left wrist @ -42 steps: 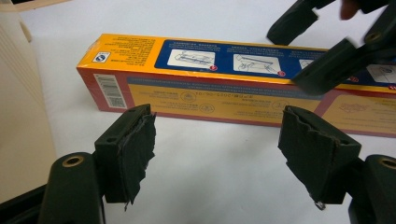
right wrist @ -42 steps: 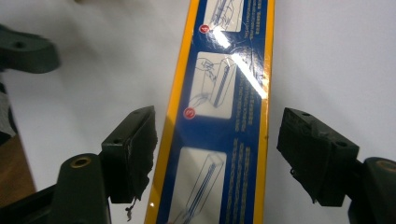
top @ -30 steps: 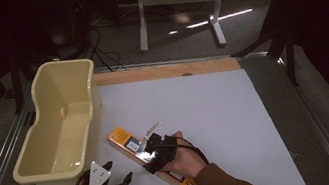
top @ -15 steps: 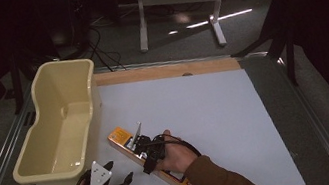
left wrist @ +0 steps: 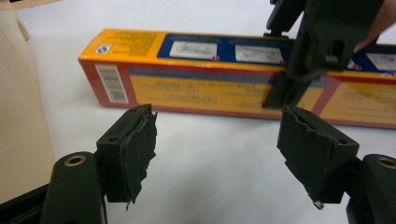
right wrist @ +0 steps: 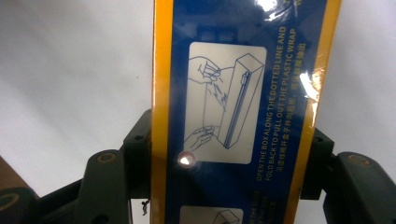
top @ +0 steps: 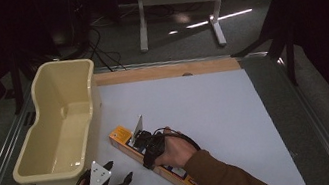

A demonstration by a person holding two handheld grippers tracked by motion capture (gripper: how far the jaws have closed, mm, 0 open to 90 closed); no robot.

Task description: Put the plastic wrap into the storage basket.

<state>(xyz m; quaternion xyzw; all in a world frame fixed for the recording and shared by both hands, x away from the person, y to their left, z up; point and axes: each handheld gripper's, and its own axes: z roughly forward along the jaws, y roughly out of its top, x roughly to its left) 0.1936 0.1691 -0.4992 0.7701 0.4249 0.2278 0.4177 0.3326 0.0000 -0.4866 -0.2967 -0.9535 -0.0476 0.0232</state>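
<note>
- Our right gripper straddles the long plastic wrap box, one jaw on each long side; the right gripper view has both jaws hard against the box edges, so we judge it clamped on.
- The box lies flat on the white table sheet, running diagonally from near the cream tub toward our right sleeve.
- Our left gripper rests low at the front edge of the sheet with its jaws spread wide and nothing between them; in its own view the gap looks onto the box's yellow side, near but apart.
- Risk one: the grip sits toward the tub end of a long box, so if we lift, the far end may sag or swing and the box could twist out of the pads.
- Risk two: the card walls are thin; squeezing harder to stop that twist may crush the sides.
- Risk three: the tub stands just beside the box end, so a swing to the left could knock its wall or catch the rim.
- Risk four: bringing the left gripper in could bump the right one, since both would crowd the same stretch of box.
</note>
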